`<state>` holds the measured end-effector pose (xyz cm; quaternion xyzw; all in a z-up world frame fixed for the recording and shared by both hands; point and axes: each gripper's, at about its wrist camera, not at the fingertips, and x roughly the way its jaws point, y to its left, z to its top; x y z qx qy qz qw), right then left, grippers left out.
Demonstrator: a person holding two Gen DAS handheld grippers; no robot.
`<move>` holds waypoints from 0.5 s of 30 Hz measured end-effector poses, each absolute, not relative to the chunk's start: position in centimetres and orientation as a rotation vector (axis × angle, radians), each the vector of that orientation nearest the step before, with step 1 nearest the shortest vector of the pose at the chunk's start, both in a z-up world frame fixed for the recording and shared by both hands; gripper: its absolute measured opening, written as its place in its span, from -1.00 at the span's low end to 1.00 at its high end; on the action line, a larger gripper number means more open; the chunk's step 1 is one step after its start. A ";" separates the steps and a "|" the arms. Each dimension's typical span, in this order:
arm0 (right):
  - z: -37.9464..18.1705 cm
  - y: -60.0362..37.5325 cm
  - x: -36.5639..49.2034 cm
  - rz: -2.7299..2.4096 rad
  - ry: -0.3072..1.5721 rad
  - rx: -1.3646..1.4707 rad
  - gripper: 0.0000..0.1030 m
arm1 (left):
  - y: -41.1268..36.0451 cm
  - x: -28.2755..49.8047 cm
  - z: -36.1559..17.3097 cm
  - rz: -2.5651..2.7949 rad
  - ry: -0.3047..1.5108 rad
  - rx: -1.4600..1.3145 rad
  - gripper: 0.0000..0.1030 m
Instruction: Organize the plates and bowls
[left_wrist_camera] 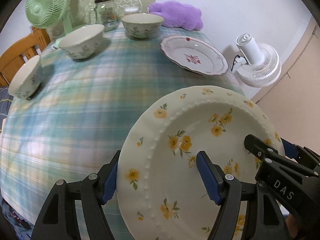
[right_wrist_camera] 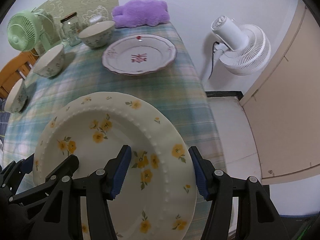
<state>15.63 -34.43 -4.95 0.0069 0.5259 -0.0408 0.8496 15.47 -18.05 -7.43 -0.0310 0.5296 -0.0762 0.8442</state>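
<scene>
Yellow-flowered plate [left_wrist_camera: 180, 160] carried tilted above checked tablecloth [left_wrist_camera: 70, 110], mid-transfer, probably toward pink-flowered plate [right_wrist_camera: 140, 55] for stacking. Left gripper [left_wrist_camera: 158, 178] clamped on left rim, right gripper [right_wrist_camera: 162, 172] on right rim. Next: level, centre, lower gently, release both together.

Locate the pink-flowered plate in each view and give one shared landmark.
Left wrist view: pink-flowered plate upper right, on the plaid tablecloth's far right edge.
Right wrist view: the plate upper centre, beyond the held yellow-flowered plate.
Shared landmark: the purple plush cushion behind it in both.
</scene>
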 end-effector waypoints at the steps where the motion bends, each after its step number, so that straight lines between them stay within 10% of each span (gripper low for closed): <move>1: -5.1 -34.8 15.6 -0.089 1.110 0.011 0.21 | -18.6 15.4 -7.7 -0.163 1.121 -0.067 0.41; 15: -7.3 -37.8 15.6 -0.102 1.145 0.010 0.20 | -21.4 15.2 -10.0 -0.158 1.167 -0.070 0.44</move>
